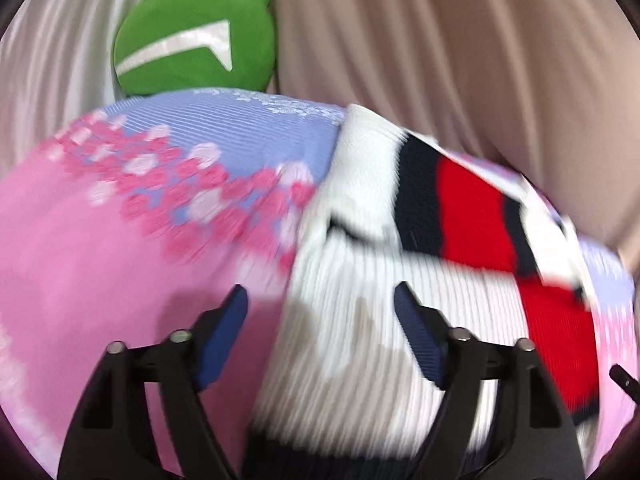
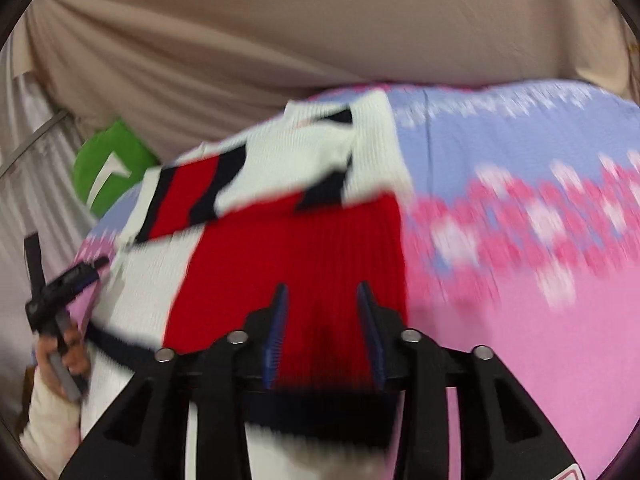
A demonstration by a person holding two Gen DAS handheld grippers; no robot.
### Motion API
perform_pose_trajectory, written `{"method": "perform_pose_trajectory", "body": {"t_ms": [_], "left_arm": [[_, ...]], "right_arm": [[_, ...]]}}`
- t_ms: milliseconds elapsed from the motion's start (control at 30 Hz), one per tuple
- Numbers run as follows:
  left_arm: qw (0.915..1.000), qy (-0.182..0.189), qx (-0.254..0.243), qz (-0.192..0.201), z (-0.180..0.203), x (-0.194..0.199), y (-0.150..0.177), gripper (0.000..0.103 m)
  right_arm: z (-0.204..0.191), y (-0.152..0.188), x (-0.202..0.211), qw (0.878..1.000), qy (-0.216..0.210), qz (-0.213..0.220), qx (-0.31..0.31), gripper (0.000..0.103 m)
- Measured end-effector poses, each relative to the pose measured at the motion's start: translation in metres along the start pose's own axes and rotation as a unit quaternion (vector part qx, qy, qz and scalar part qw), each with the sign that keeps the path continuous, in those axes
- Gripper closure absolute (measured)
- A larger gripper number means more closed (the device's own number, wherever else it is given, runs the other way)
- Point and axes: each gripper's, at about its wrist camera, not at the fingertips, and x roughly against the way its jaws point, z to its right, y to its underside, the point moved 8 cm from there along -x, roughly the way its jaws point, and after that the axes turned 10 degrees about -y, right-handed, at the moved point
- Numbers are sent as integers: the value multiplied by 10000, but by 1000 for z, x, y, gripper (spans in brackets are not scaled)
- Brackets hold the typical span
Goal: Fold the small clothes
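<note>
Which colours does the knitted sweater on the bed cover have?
The knitted sweater is white with red blocks and dark navy stripes; the right wrist view shows it best.

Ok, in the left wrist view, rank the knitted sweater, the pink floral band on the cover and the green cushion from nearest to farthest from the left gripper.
1. Knitted sweater: right under the open left gripper, running off to the right.
2. Pink floral band: on the cover, beyond and left.
3. Green cushion: far upper left, behind the cover's edge, against the curtain.

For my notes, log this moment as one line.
step: folding | sweater: lying on pink cloth, sleeve folded over | left gripper: open | right gripper: open
</note>
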Motion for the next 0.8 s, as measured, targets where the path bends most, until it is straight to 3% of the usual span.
{"method": "perform_pose_trajectory", "body": {"t_ms": [133,233,300,400,500,567,633,700,733,767,800], "left_arm": [[9984,284,-170,-456,-29,56,63,20],[9935,697,31,-903,-40,79,101,20],[9869,1049,306,-1187,-42,89,125,20],[9864,1209,342,-1062,-35,103,137,20],[9791,1581,519,-1167,-20,104,144,20],[9819,1491,473,-1067,-12,102,143,20],[9837,1408,467,-1013,-8,98,141,29],[9853,1292,425,-1030,-4,93,138,61],[9838,1339,449,-1101,-2,90,137,72],[9826,1388,472,-1140,0,89,136,89],[9823,1419,488,-1123,0,92,135,89]], "right_arm": [[18,85,46,9985,-176,-54,-516,53],[19,120,60,9949,-439,80,-909,52],[9,131,69,9939,-518,123,-968,47],[-9,136,60,9932,-722,-18,-911,43],[-24,131,48,9923,-853,-60,-893,43],[-29,128,39,9899,-982,-82,-1018,43],[-32,123,34,9906,-909,-45,-1019,45],[-33,120,26,9897,-885,-54,-1122,69],[-33,120,22,9889,-906,-96,-1173,93],[-34,119,21,9881,-934,-44,-1225,95],[-36,116,25,9883,-948,87,-1196,95]]}}
